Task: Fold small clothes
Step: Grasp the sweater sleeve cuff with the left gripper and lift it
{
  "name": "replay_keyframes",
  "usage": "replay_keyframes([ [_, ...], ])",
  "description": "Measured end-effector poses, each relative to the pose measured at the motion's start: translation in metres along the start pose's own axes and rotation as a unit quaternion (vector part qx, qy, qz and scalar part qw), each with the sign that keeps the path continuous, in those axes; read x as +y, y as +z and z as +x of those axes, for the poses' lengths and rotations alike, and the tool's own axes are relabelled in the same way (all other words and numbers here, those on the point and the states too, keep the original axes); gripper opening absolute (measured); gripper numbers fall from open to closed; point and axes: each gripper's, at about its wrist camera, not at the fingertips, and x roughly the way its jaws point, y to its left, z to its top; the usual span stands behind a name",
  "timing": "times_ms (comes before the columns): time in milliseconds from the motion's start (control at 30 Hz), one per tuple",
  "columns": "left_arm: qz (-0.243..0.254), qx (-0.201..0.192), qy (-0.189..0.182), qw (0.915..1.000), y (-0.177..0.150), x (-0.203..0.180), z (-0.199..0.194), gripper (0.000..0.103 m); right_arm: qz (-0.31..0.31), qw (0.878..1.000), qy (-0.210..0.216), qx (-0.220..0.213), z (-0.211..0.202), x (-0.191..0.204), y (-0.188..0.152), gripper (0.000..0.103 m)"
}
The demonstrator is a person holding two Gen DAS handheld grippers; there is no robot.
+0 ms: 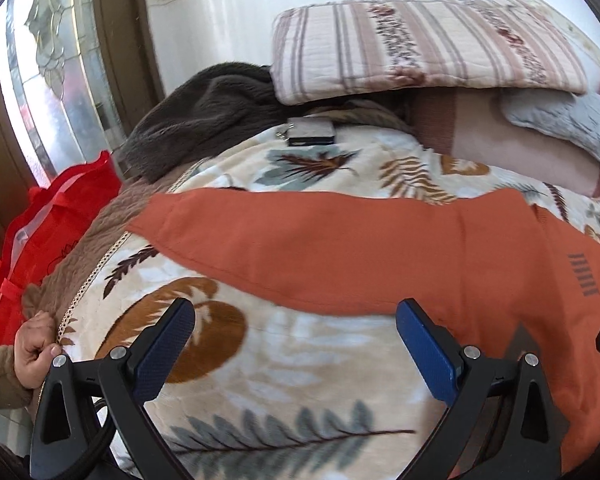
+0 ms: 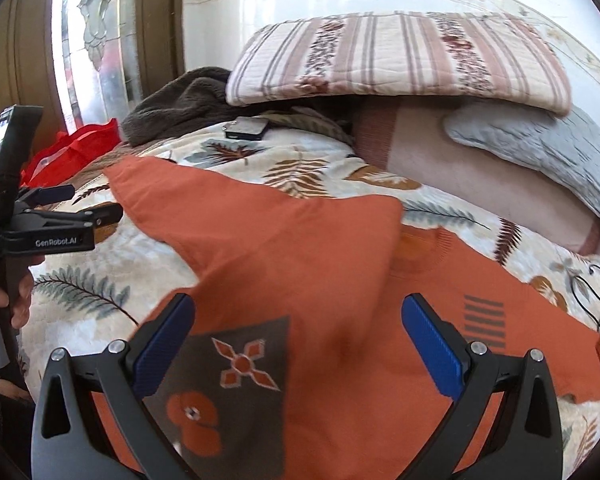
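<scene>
An orange knitted sweater with a brown patterned patch (image 2: 300, 264) is lying spread across a cream leaf-print fleece blanket (image 1: 284, 380) on the bed, one sleeve stretching toward the left. The left hand-held gripper (image 1: 296, 344) is hovering with its jaws wide apart above the blanket, just near of the sleeve. The right hand-held gripper (image 2: 298, 344) is hanging open over the sweater's patch, gripping nothing. Far beyond are lying a small grey flat case (image 1: 311, 131), a dark brown fuzzy garment (image 1: 204, 116) and a striped floral pillow (image 2: 400, 56); a red fabric bag (image 1: 40, 232) is sitting at the left edge.

home bedroom: blanket (image 1: 284, 380), pillow (image 1: 428, 48)
</scene>
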Motion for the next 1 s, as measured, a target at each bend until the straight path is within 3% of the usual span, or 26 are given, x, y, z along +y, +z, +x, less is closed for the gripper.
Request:
replay_keyframes([
  [267,-0.039,0.04,0.013,0.9983,0.006,0.054,0.044,0.101,-0.028,0.999,0.03,0.02,0.041,0.043,0.014,0.103],
  [400,-0.082,0.076,0.035,0.9931,0.011,0.091,0.078,0.101,-0.037,0.998,0.043,0.025,0.058,0.06,0.019,0.103],
  [567,-0.142,0.089,0.048,0.9846,0.023,0.134,0.113,0.101,-0.054,0.996,0.052,0.038,0.087,0.079,0.029,0.103],
  [767,-0.185,0.116,0.052,0.9746,0.041,0.167,0.158,0.096,-0.069,0.992,0.077,0.076,0.134,0.101,0.039,0.103],
  [1000,-0.205,0.119,0.075,0.9686,0.057,0.185,0.192,0.097,-0.105,0.985,0.1,0.091,0.165,0.137,0.051,0.103],
])
